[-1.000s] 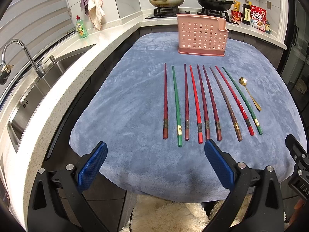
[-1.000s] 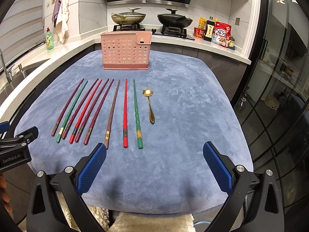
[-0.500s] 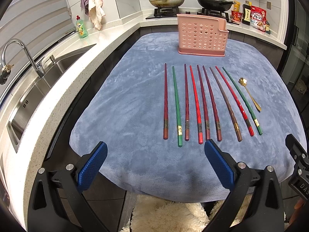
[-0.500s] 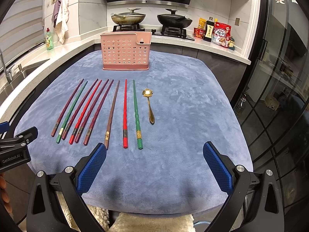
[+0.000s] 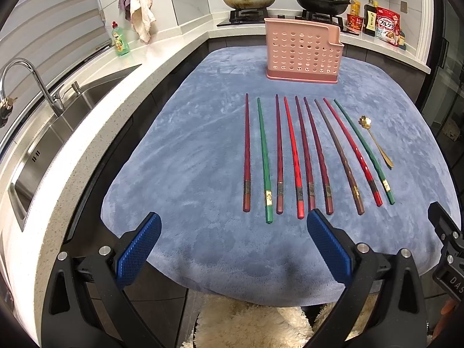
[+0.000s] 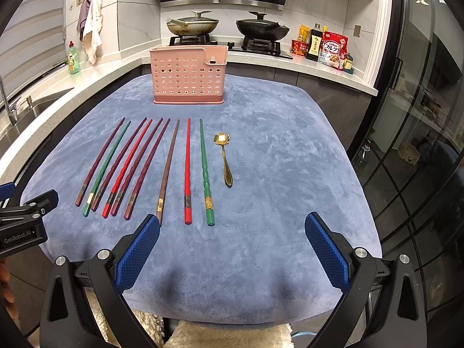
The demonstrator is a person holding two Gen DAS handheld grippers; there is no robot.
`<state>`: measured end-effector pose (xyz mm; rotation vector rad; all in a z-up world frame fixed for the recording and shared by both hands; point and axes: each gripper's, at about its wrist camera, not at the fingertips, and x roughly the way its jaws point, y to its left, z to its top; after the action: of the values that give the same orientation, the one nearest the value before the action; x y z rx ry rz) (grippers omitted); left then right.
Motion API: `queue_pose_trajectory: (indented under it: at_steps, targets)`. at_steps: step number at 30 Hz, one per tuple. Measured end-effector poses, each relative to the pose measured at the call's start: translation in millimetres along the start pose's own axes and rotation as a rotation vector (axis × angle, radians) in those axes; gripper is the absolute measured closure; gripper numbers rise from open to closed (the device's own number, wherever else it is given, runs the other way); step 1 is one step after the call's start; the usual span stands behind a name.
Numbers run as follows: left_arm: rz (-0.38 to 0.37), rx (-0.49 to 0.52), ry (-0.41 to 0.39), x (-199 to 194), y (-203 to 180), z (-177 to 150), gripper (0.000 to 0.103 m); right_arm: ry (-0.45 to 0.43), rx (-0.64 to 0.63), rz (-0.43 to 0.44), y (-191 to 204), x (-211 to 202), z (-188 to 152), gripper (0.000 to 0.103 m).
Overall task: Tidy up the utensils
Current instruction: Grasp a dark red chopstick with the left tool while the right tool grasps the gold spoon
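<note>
Your left gripper point(image 5: 230, 246) and right gripper point(image 6: 232, 249) share one build: black angular frames, silver screws, blue cross-hatched finger pads point(image 6: 136, 256). White "GenRobot.AI" lettering marks the left one's side.

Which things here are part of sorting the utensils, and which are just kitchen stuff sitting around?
Part of the job: the chopsticks in a row on the blue cloth, the gold spoon, the pink holder.

Just around: dish soap bottle, two pans on the stove, cereal bag, hanging towels, sink.
</note>
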<state>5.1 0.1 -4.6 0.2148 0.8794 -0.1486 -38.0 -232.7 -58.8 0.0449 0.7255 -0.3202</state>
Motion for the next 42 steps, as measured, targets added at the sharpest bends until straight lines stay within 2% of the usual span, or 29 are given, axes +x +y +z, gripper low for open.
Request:
queue_pose_trajectory:
  at_steps: [9, 14, 16, 18, 22, 24, 29, 31, 33, 36, 40, 42]
  targets:
    - [-0.053, -0.057, 0.031, 19, 11, 9, 0.007, 0.032, 0.015, 0.010, -3, 18, 6, 0.007]
    - [-0.083, -0.128, 0.083, 50, 30, 17, 0.007, 0.055, 0.043, 0.013, -11, 35, 16, 0.007]
    - [-0.083, -0.153, 0.103, 62, 36, 19, 0.011, 0.063, 0.050, 0.007, -14, 42, 20, 0.007]
    - [-0.105, -0.161, 0.123, 74, 40, 18, 0.021, 0.063, 0.052, -0.002, -16, 48, 24, 0.007]
    - [-0.115, -0.168, 0.169, 94, 41, 16, 0.022, 0.074, 0.056, -0.007, -20, 61, 31, 0.007]
    - [-0.128, -0.155, 0.183, 101, 37, 16, 0.031, 0.082, 0.057, -0.005, -21, 67, 34, 0.011]
    - [-0.104, -0.107, 0.171, 110, 30, 17, 0.041, 0.088, 0.045, 0.012, -17, 84, 43, 0.022]
    - [-0.097, -0.100, 0.164, 112, 31, 20, 0.052, 0.106, 0.054, 0.026, -18, 97, 46, 0.030]
    - [-0.099, -0.101, 0.161, 112, 33, 24, 0.073, 0.131, 0.072, 0.048, -19, 108, 49, 0.049]
    - [-0.108, -0.111, 0.168, 115, 37, 28, 0.088, 0.166, 0.096, 0.066, -20, 125, 51, 0.061]
    - [-0.115, -0.117, 0.175, 117, 39, 30, 0.089, 0.205, 0.133, 0.106, -22, 143, 50, 0.069]
    - [-0.108, -0.115, 0.175, 117, 38, 30, 0.089, 0.226, 0.150, 0.126, -22, 149, 47, 0.077]
